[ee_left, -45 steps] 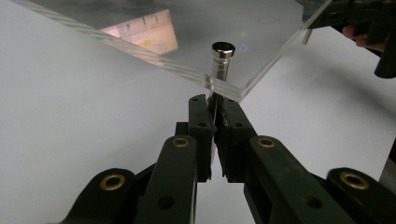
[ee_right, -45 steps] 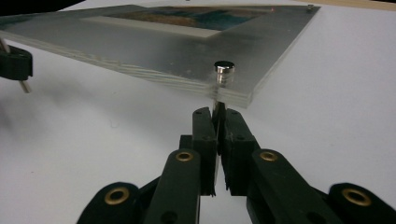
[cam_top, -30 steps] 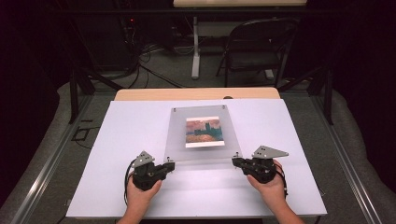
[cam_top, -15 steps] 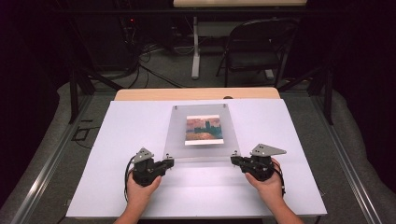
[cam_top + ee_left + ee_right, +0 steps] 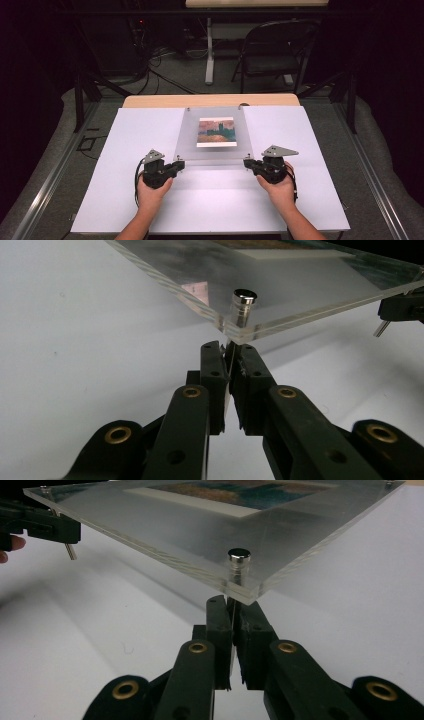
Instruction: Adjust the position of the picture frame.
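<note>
Left claw (image 5: 230, 357) clamped on the metal leg under the near left corner of the clear acrylic frame (image 5: 212, 150); right claw (image 5: 232, 607) clamped on the near right leg likewise. We judge the grasp done: the frame's near edge rides lifted off the white surface (image 5: 125, 200), far edge apparently resting. Carrying and setting down remain.

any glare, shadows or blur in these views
High view: room dark behind, white table brightly lit, clear acrylic picture frame slightly hazy. Left gripper view: sharp silver corner stud, soft frame shadow on the table. Right gripper view: sheen across the acrylic, far corner soft.
</note>
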Motion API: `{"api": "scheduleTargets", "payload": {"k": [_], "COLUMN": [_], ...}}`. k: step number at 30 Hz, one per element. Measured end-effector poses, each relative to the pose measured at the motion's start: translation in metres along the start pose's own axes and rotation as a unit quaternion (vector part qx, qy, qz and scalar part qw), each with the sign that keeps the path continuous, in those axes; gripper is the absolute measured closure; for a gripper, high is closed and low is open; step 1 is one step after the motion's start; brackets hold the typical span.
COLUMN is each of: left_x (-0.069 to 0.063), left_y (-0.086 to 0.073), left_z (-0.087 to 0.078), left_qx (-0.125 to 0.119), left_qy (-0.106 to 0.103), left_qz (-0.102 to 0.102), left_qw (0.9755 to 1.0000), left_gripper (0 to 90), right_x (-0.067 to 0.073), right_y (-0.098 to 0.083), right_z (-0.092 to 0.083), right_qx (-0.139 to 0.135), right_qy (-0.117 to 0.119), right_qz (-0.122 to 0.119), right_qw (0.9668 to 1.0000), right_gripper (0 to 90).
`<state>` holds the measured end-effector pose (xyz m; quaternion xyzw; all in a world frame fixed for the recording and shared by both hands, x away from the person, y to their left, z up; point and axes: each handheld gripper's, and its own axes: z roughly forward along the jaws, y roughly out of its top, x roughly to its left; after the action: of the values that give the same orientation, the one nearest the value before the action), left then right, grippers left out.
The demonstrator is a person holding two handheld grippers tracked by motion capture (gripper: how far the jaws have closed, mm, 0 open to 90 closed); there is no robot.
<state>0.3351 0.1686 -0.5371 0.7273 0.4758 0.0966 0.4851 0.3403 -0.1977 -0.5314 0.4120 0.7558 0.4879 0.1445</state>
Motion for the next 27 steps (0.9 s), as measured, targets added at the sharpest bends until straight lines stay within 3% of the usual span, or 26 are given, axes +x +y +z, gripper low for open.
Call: {"api": "scheduleTargets", "payload": {"k": [6,15,21,27], "left_x": [0.003,0.004,0.004,0.008], "left_y": [0.000,-0.008,-0.010,-0.011], "left_z": [0.005,0.010,0.014,0.014], "left_qx": [0.007,0.021,0.024,0.029], "left_qy": [0.003,0.013,0.010,0.014], "left_qz": [0.004,0.014,0.019,0.011], "left_qw": [1.0000,0.9996,0.9995,0.9994], "left_gripper": [83.7,83.7,83.7,83.4], "right_x": [-0.003,-0.003,-0.007,-0.006], "right_y": [-0.002,-0.011,-0.013,-0.015], "right_z": [0.004,0.011,0.013,0.018], "right_qx": [0.001,0.014,0.019,0.023], "right_qy": [-0.005,-0.009,-0.010,-0.011], "right_qz": [0.006,-0.007,-0.003,-0.006], "right_qw": [1.0000,0.9998,0.9998,0.9997], "right_gripper": [85.0,84.9,84.9,84.9]}}
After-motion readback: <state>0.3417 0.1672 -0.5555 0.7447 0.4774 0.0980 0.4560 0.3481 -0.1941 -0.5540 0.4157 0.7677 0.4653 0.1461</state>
